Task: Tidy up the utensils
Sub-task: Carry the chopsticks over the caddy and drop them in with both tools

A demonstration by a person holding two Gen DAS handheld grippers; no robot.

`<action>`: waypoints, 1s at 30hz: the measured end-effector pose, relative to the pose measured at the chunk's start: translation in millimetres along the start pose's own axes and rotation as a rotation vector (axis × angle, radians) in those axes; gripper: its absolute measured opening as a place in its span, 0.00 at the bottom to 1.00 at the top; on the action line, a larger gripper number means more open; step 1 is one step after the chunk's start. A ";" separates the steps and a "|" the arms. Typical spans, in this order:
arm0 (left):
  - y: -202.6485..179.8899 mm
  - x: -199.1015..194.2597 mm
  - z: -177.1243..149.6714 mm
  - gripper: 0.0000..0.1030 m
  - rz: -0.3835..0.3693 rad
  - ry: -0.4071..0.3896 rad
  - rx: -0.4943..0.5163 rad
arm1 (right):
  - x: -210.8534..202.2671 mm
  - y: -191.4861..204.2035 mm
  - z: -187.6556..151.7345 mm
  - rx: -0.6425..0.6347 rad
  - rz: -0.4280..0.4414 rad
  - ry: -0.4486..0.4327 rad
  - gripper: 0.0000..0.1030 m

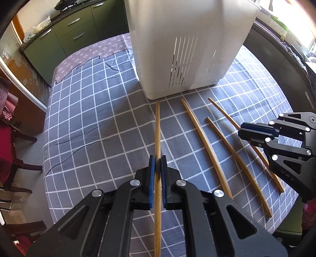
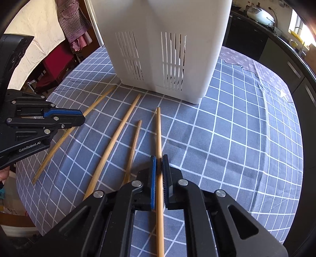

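Observation:
Four bamboo chopsticks lie side by side on a grey checked tablecloth (image 1: 94, 122) in front of a tall white slotted utensil holder (image 1: 177, 49) (image 2: 158, 39). My left gripper (image 1: 158, 158) is shut on the leftmost chopstick (image 1: 157, 126), pads pressed to both of its sides. My right gripper (image 2: 159, 158) is shut on the rightmost chopstick (image 2: 158, 128). Each gripper shows in the other's view: the right gripper (image 1: 242, 130) at the right, the left gripper (image 2: 82, 118) at the left. Two chopsticks (image 1: 199, 134) (image 1: 237, 164) lie loose between them.
Green cabinets (image 1: 69, 35) stand beyond the table's far left corner. Dark wooden chairs (image 1: 17, 164) sit along the left side. A dark counter with a white rice cooker (image 2: 260, 13) runs along the right. Bare cloth (image 2: 237, 138) spreads right of the holder.

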State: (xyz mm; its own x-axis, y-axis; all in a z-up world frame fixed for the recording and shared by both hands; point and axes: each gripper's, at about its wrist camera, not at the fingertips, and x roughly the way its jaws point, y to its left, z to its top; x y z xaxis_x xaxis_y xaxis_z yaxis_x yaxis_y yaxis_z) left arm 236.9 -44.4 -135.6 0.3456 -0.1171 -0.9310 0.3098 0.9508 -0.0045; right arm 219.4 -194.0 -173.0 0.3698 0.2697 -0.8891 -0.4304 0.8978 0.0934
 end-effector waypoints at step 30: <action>-4.5 -170.5 -30.3 0.06 -0.102 -0.441 -0.012 | -202.6 -15.5 -16.2 0.072 0.089 -0.468 0.07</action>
State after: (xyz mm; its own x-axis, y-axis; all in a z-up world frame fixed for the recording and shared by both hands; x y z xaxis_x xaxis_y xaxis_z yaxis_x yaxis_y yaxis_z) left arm 149.7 -20.0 12.1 0.6590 -0.3194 -0.6809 0.3527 0.9309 -0.0953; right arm 137.8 -268.1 -1.6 0.6721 0.4595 -0.5806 -0.4255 0.8814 0.2051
